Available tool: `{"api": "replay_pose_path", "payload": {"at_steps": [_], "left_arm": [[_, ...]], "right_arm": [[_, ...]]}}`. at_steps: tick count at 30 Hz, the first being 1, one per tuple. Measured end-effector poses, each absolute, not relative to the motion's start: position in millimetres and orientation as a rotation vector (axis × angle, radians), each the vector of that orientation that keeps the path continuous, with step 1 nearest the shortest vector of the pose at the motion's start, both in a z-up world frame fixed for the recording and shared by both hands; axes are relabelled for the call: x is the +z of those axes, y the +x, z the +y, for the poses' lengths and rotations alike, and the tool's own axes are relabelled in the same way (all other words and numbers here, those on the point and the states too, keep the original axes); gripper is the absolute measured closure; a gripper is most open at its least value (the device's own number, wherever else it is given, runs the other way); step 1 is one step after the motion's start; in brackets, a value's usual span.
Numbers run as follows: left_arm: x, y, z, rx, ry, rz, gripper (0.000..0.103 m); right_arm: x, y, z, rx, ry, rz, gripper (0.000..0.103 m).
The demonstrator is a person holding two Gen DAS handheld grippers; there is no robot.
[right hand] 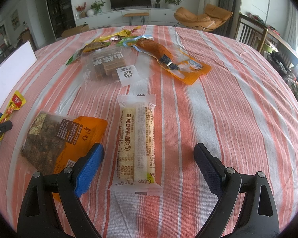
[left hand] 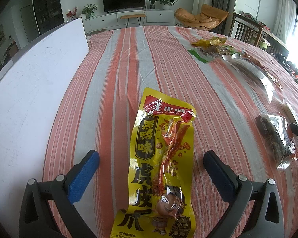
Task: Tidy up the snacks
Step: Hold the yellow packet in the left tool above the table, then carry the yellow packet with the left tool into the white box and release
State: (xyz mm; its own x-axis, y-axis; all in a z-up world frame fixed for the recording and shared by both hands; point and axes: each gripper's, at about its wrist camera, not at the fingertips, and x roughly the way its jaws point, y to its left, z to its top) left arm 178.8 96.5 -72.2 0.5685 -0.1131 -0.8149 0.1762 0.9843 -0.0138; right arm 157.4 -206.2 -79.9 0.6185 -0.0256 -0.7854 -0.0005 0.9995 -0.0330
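- Two grippers hung over the striped tablecloth (right hand: 218, 91), each with one snack framed between its fingers and neither gripping.
- The pale wafer bar (right hand: 136, 144) in clear wrap lay lengthwise on the cloth, and the right gripper (right hand: 149, 162) stood spread wide around its near half, pads clear of the wrapper on both sides.
- Just left of that bar sat the dark cake packet (right hand: 55, 138) with its orange backing, its near corner tucked under the right gripper's blue-padded finger.
- Beyond the bar, further up the cloth, a clear bag of brown blocks (right hand: 107, 67) and an orange drumstick pouch (right hand: 172, 61) lay side by side, with a jumble of green and yellow wrappers behind them.
- Well to the left of the bar was the yellow chicken-feet pouch (left hand: 161, 158), flat on the cloth; the left gripper (left hand: 151, 164) was spread either side of it, nothing pinched.
- A white board (left hand: 35, 75) lay along the cloth's left edge, beyond that yellow pouch.
- The risk, as I read it: the right gripper's blue finger was so close to the cake packet that a closing squeeze could catch that packet along with the bar.
- Slick film on both pouches could slide out of a shallow pinch, and the flat yellow pouch might simply crumple or skid across the cloth.
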Motion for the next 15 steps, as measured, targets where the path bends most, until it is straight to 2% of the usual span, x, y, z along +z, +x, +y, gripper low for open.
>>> {"api": "replay_pose_path", "payload": {"at_steps": [3,7,10,13,14,15], "left_arm": [[-71.8,179.8,96.2,-0.175,0.080,0.967,0.000],[-68.8,190.6,93.8,-0.203,0.115,1.106,0.000],[-67.1,189.8,87.5,-0.235,0.146,1.152,0.005],[-61.8,188.3,80.6,-0.263,0.161,1.159,0.023],[-59.3,188.1,78.8,-0.266,0.161,1.155,0.042],[-56.3,189.1,77.9,-0.264,0.155,1.154,0.052]], "right_arm": [[-79.8,157.3,-206.3,-0.014,-0.030,0.904,0.009],[-79.7,158.4,-206.7,0.000,-0.031,0.909,0.008],[-74.0,171.0,-213.3,0.065,-0.017,1.028,0.008],[-62.2,192.0,-235.2,0.127,0.157,1.198,0.009],[-60.4,197.5,-239.7,0.119,0.185,1.238,0.009],[-58.5,202.2,-242.5,0.102,0.198,1.263,0.009]]}}
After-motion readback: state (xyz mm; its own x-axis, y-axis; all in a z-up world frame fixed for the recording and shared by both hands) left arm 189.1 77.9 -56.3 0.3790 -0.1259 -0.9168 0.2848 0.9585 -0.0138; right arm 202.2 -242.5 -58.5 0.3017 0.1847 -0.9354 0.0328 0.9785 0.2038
